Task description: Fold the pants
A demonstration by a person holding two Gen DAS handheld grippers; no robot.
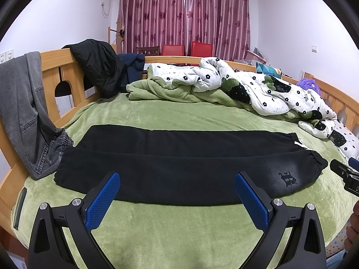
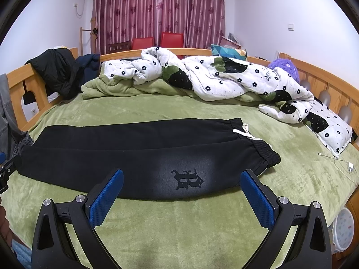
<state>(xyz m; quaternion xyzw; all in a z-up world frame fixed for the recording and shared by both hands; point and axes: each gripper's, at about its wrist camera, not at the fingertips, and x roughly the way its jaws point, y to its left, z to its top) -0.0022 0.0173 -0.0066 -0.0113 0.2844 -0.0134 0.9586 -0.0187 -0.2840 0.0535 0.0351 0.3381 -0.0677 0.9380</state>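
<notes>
Black sweatpants [image 1: 179, 168] lie flat across the green bed [image 1: 179, 224], legs side by side, waistband with a white drawstring [image 1: 299, 144] to the right and cuffs to the left. A logo shows near the waist [image 2: 187, 179]. The pants fill the middle of the right wrist view [image 2: 134, 152]. My left gripper [image 1: 177, 179] is open and empty, hovering over the pants' near edge at mid-leg. My right gripper [image 2: 181, 178] is open and empty over the near edge by the logo. Its body shows at the right edge of the left wrist view [image 1: 345, 174].
Grey jeans [image 1: 22, 112] hang over the wooden bed rail at left. A black jacket [image 1: 98, 67] drapes the rail behind. A crumpled flowered quilt [image 1: 246, 85] lies along the far side. A white charger and cable [image 2: 345, 163] lie at right. A dark phone [image 1: 20, 206] lies at the bed's left edge.
</notes>
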